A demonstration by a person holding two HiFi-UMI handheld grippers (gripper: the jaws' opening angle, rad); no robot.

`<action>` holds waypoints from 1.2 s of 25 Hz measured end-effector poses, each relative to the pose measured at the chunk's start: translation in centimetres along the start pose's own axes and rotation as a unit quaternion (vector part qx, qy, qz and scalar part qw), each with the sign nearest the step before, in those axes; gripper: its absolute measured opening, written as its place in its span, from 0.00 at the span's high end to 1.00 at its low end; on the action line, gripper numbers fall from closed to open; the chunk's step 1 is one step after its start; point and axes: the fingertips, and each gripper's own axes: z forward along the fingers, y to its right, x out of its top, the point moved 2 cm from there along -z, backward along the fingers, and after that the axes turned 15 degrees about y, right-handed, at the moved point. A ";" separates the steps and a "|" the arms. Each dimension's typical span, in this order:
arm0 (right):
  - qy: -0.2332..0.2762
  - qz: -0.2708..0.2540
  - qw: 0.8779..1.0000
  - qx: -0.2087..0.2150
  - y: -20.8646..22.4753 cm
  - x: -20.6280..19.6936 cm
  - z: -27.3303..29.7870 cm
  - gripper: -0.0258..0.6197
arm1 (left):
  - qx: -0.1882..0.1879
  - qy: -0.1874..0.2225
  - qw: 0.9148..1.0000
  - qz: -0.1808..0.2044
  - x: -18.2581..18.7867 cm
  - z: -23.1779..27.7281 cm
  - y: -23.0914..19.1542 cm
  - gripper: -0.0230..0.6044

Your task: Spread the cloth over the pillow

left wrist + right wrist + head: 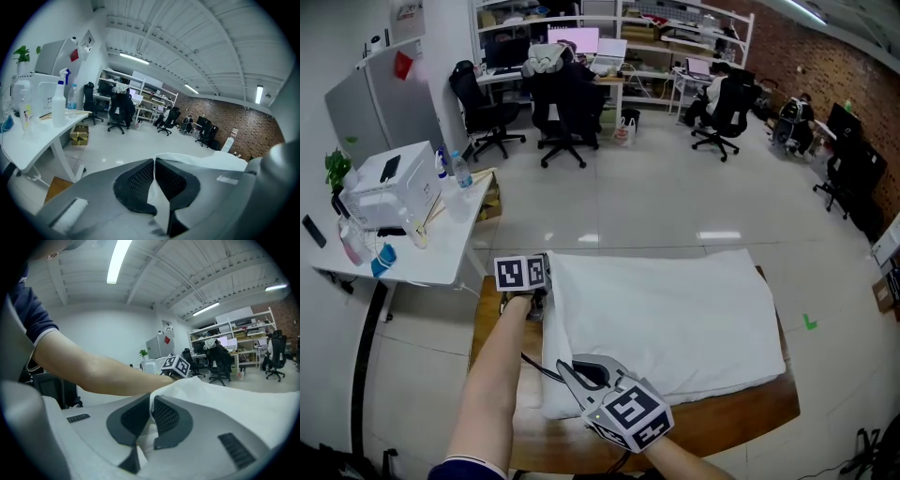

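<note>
A white cloth (pixel 675 314) lies spread over the pillow on the wooden table (pixel 741 420), and the pillow's thick white edge (pixel 551 389) shows at the near left. My left gripper (pixel 534 302) is shut on the cloth's far-left corner; the white fabric (pixel 157 194) runs between its dark pads. At the near-left corner my right gripper (pixel 577 375) is shut on the cloth edge (pixel 149 427), pinched between its pads. In the right gripper view my left forearm (pixel 93 373) and the left gripper's marker cube (pixel 175 365) lie just beyond the cloth.
A white side table (pixel 422 248) with a printer (pixel 389 183), spray bottles and cups stands to the left. Office chairs (pixel 562 112), shelves and seated people fill the far room. Tiled floor (pixel 675 206) lies beyond the wooden table.
</note>
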 end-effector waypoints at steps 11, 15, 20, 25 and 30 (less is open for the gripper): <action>-0.018 0.013 1.000 -0.004 1.5 -1.5 1.0 0.95 | 0.010 -0.061 0.998 -0.027 -5.6 1.5 -2.0 0.94; -0.016 0.020 1.000 -0.003 1.5 -1.5 1.3 0.95 | 0.006 -0.065 0.997 -0.032 -6.2 1.8 -2.2 0.94; -0.021 0.016 1.000 -0.003 1.6 -1.8 1.1 0.95 | 0.010 -0.055 0.998 -0.026 -5.2 1.3 -2.4 0.89; -0.014 0.017 1.000 -0.004 1.4 -1.3 1.1 0.95 | 0.040 -0.067 0.997 0.001 -4.4 -0.1 -3.9 0.81; -0.004 0.014 1.000 -0.014 2.0 -0.4 1.0 0.95 | 0.071 -0.086 0.994 0.005 -4.6 -1.9 -5.1 0.75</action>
